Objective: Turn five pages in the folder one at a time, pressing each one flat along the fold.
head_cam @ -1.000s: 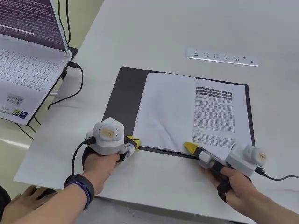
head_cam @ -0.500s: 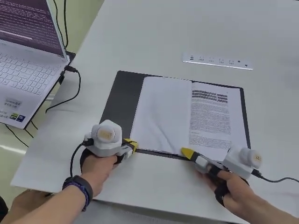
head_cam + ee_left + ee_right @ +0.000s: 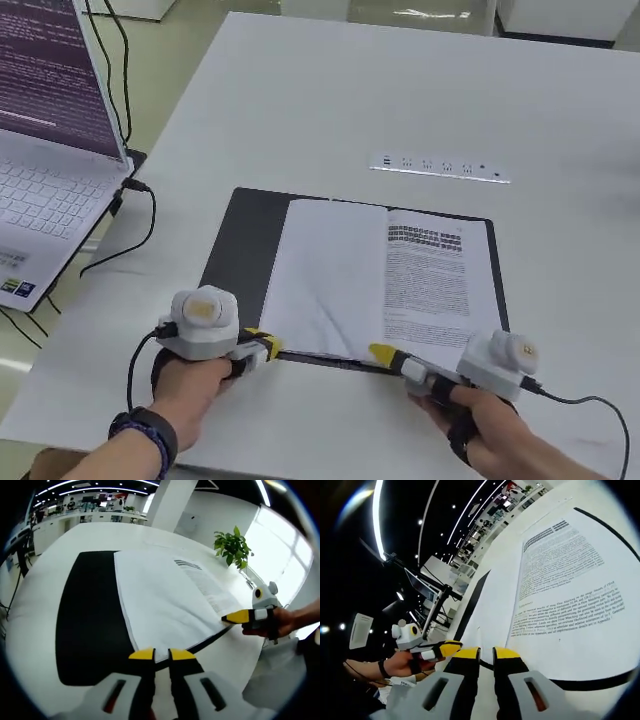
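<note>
Left tool point(image 3: 268, 345) and right tool point(image 3: 382, 353) stayed, as one second earlier, at the near edge of the open folder point(image 3: 235, 250) on the tabletop point(image 3: 400, 90). Left was closed at the blank page point(image 3: 325, 270) corner, pinch unclear; right was closed, empty.

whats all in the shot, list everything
table: 1, white, under everything
folder: 1, black, open mid-table
blank page: 1, white, left of the fold
printed page: 1, white with black text, right of the fold
laptop: 1, white, open at the table's left edge
cables: a few, black, beside the laptop
socket strip: 1, white, set into the table beyond the folder
plant: 1, green, far background
left gripper: 1, white with yellow tips, at the blank page's near corner
right gripper: 1, same colours, at the folder's near edge
hands: 2, holding the grippers
</note>
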